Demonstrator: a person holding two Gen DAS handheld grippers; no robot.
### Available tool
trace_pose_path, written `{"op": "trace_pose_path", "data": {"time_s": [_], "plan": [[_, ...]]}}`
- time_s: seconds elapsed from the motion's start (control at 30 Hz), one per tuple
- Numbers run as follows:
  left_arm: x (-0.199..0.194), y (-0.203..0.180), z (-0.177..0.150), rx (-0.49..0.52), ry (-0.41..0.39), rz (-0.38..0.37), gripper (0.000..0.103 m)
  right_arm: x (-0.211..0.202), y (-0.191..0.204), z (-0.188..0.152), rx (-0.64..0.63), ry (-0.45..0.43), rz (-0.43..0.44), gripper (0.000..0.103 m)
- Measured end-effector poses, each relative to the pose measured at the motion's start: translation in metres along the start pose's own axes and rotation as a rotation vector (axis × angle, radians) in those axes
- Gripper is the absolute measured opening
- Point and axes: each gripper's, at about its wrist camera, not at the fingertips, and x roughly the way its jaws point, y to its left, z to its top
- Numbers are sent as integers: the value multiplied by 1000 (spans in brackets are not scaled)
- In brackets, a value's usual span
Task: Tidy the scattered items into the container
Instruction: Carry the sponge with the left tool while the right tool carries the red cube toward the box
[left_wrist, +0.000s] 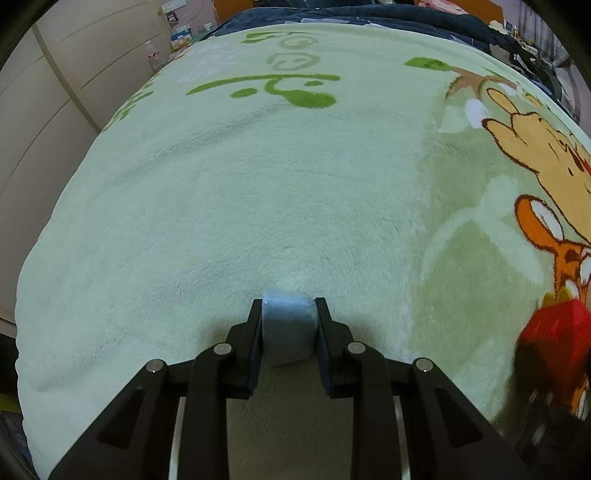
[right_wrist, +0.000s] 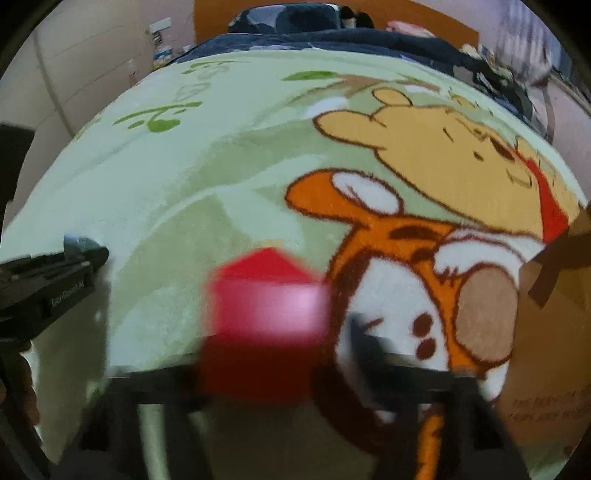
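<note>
The left gripper (left_wrist: 288, 332) is clamped on a grey-blue block (left_wrist: 289, 325) above the green blanket (left_wrist: 258, 184). At 3 o'clock from it, the right gripper (right_wrist: 269, 354) has a red block (right_wrist: 266, 314) between its jaws; blur hides whether the pads press it.

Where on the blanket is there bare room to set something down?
The pale green blanket lies bare ahead of the left gripper, which holds a grey block, up to the green lettering. It is crowded near right: the red block, right gripper and a cardboard box.
</note>
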Motion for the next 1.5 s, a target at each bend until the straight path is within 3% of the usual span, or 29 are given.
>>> {"op": "trace_pose_path", "data": {"time_s": [0.33,0.5,0.63,0.8,1.13,1.27,1.5], "plan": [[-10,-2,-7,-6,-27,9,25,-17,-10,-14,-6,9,13,41],[-25,-2,-14,-10,-4,6,25,-26,-12,-20,-10,30,15,41],[-45,-2,-20,-15,20,5,25,-54,-13,-19,-23,-2,-8,41],[-103,-11,-14,-17,-18,10,25,-112,-24,-4,-18,-104,-40,41],[-247,-74,7,68,-223,-37,25,-256,-79,12,96,-343,-96,41],[-294,-110,7,123,-277,-92,25,-307,-108,1,131,-403,-146,41],[-354,-177,-7,233,-334,-180,25,-358,-158,-29,193,-415,-243,41]]}}
